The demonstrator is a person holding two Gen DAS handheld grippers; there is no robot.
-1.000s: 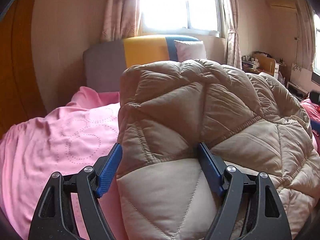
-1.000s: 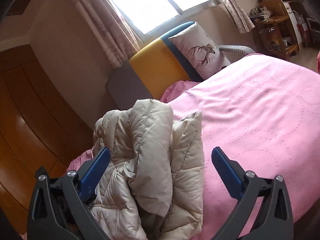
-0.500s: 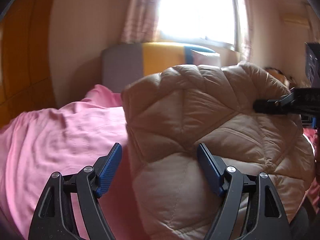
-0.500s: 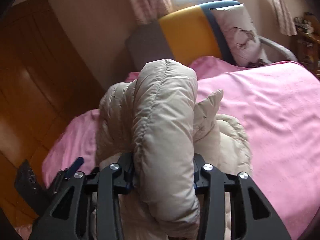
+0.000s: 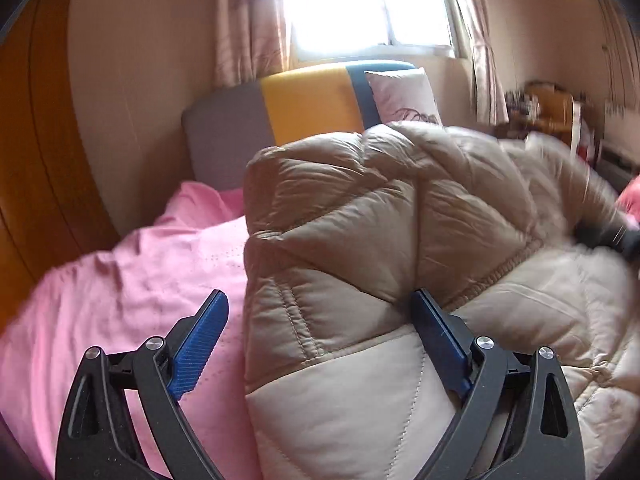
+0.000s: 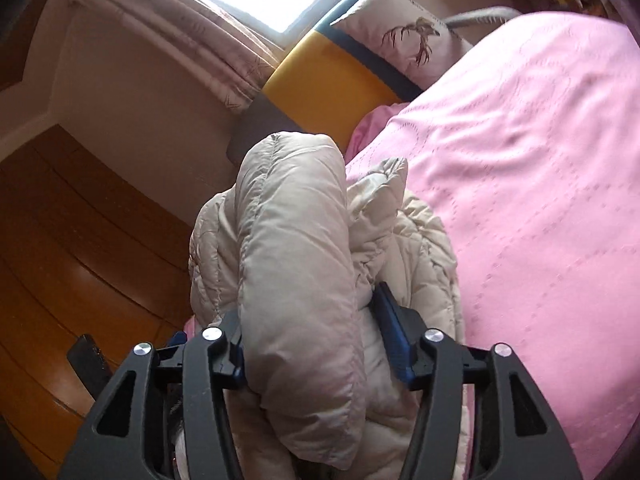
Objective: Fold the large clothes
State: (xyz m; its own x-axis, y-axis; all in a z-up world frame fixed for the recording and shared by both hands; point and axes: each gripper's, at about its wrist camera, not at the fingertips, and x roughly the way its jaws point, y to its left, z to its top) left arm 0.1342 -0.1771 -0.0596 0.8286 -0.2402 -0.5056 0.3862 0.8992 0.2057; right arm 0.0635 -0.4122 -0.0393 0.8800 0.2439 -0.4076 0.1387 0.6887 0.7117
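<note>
On the pink bed (image 5: 132,280), short of the striped headboard (image 5: 304,104), a beige quilted down jacket (image 5: 360,220) is piled in a thick bundle. One landmark serves for every place below: the headboard.

From the left wrist view, the jacket is seen to lie between the left tongs (image 5: 320,340) and the headboard, and off toward the pillow side. Its bulk is set across the line to the headboard, running away toward the right tongs, which show only as a dark blur at the far end. The left tongs are spreading; one pad rests against the fabric, the other stands clear over the sheet, so nothing is pinched.

From the right wrist view, a puffy roll of the jacket (image 6: 296,260), probably a sleeve or a folded edge, is seen with its long axis pointing toward the headboard, straight along the right tongs (image 6: 308,340). These tongs are also opening, with the roll between the pads and apparently only loosely touched.

The right tongs are judged nearer to the roll, the left nearer to the main body. The coming fold is judged to turn on that crosswise lie.

No brand, label or readable writing is seen; only an antlered deer is printed on the pillow (image 6: 412,40).
</note>
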